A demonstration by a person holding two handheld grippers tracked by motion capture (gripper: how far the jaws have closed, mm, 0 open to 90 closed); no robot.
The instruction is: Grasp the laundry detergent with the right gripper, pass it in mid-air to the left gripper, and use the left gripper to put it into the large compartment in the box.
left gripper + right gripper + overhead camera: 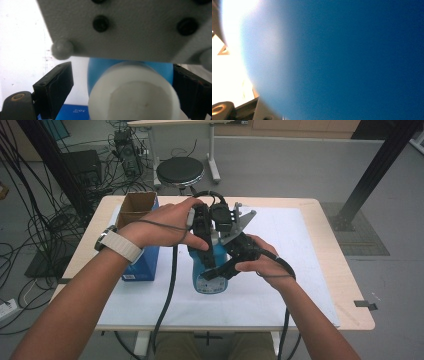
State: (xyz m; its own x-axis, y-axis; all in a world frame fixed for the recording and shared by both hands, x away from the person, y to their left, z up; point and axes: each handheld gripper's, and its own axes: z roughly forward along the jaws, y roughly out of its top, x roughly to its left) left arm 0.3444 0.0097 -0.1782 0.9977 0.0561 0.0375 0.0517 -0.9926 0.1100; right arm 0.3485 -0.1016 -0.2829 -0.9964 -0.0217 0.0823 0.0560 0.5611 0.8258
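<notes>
Glossy blue plastic bottle [207, 270], matt white cap [132, 97]

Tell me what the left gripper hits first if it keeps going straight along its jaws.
Most likely the white cap of the blue bottle: it sits between the left gripper's open jaws, dead ahead. The other gripper's grey plate crowds in just above.

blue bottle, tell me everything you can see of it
The blue bottle stands upright on the white sheet near the table's middle. It looks like glossy plastic, with a white cap and a pale label low on its front. The right gripper is clamped on its body from the side. The left gripper sits above, its jaws straddling the cap without pressing it.
</notes>
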